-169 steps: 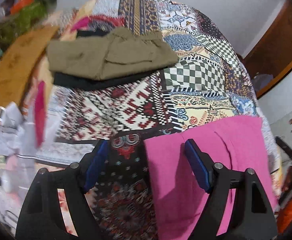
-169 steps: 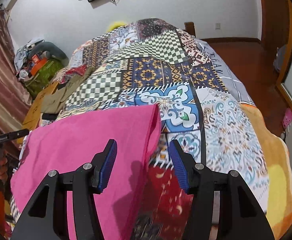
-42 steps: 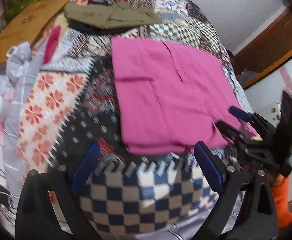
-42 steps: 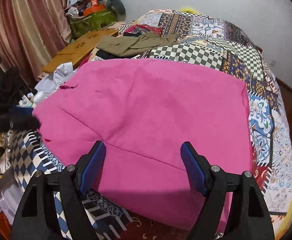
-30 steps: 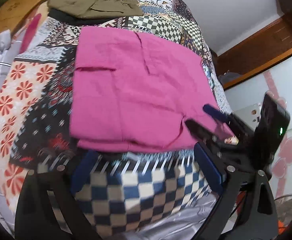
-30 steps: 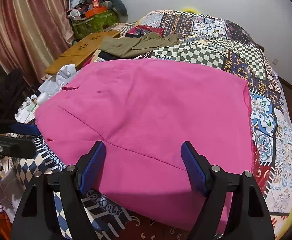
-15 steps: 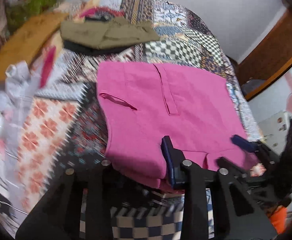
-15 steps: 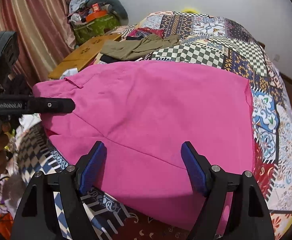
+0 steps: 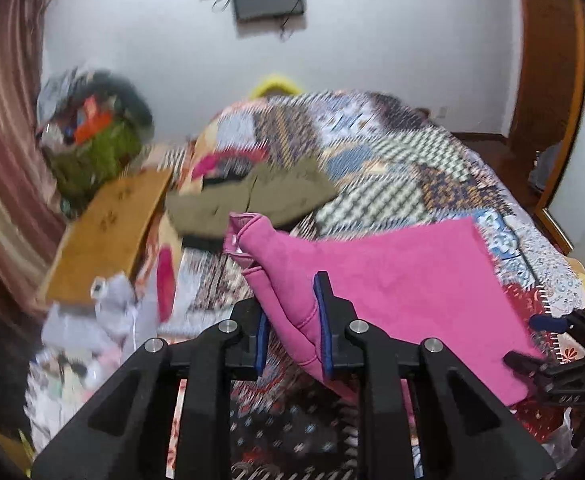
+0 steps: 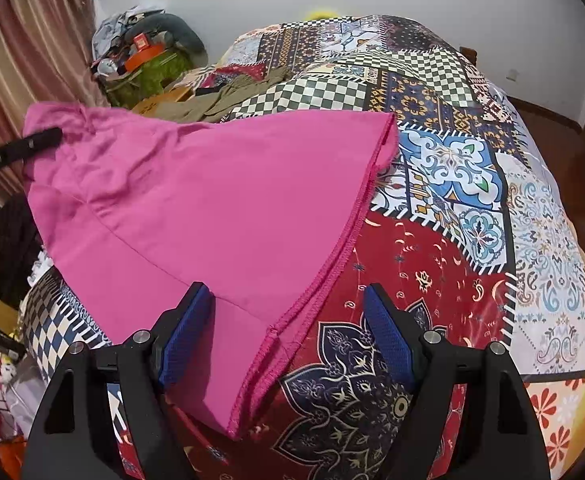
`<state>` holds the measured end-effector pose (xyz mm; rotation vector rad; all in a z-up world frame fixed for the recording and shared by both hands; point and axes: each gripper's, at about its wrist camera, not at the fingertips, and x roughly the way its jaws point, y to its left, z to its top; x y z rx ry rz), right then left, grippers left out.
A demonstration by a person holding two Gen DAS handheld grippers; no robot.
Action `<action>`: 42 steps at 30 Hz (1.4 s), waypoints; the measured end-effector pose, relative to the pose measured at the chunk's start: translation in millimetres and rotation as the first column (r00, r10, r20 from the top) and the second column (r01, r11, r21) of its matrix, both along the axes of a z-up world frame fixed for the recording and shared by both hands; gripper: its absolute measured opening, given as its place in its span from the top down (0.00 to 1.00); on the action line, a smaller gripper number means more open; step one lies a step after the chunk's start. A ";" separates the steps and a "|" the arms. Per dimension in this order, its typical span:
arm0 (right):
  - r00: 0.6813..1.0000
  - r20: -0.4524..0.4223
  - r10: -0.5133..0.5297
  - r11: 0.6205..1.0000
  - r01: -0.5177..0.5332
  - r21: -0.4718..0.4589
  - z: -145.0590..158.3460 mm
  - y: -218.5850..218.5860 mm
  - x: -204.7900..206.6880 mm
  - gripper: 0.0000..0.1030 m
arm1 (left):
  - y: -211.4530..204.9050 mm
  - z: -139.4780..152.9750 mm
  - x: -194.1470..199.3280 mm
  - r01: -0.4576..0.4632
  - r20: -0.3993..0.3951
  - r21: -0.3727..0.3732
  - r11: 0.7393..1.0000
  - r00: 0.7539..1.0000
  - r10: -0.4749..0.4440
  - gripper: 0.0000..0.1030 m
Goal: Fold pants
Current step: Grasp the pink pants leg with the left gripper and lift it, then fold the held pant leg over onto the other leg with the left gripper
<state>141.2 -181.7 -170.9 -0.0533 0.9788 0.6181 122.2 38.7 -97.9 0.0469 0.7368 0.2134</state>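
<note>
The pink pants (image 9: 404, 280) lie folded on the patchwork bed, their left corner raised off the quilt. My left gripper (image 9: 292, 328) has a bunched edge of the pink pants (image 10: 212, 208) between its blue pads, its jaws closing on the fabric. In the right wrist view, a finger (image 10: 32, 144) of that gripper shows at the raised corner. My right gripper (image 10: 288, 336) stands open low over the near hem. The stitched edge runs between its fingers, and neither pad presses on it. In the left wrist view the right gripper (image 9: 528, 340) sits at the pants' right end.
Folded olive pants (image 9: 252, 196) rest further up the quilt (image 10: 452, 160). A wooden board (image 9: 108, 232), a white cloth heap (image 9: 104, 312) and a green bag of clutter (image 9: 92, 148) line the bed's left side, by a striped curtain (image 10: 32, 40).
My left gripper closed on the pants' near left edge and rose, lifting that corner. My right gripper slid along the near edge to the hem at the right, still open.
</note>
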 end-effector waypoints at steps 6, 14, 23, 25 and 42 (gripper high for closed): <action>1.000 0.006 0.007 1.000 -0.007 0.003 -1.1 1.1 0.2 0.26 | -42.0 21.1 16.5 0.173 0.032 -0.063 0.983 0.985 -0.171 0.82; 1.000 0.005 0.007 1.000 -0.007 0.013 -1.8 -1.1 0.6 0.26 | -72.6 8.3 44.5 0.333 -0.053 -0.323 0.886 0.928 -0.368 0.84; 1.000 0.005 0.007 1.000 -0.007 0.023 -2.5 -1.9 0.7 0.26 | -92.7 -16.8 54.3 0.369 -0.154 -0.417 0.831 0.872 -0.464 0.84; 1.000 0.005 0.007 1.000 -0.007 0.024 -2.6 -2.2 0.5 0.26 | -98.0 -18.3 52.6 0.386 -0.169 -0.409 0.827 0.858 -0.485 0.82; 1.000 -0.003 -0.005 0.999 0.005 0.032 -1.8 -3.5 0.5 0.26 | -51.6 -12.6 101.3 0.284 -0.169 -0.219 0.933 0.931 -0.323 0.31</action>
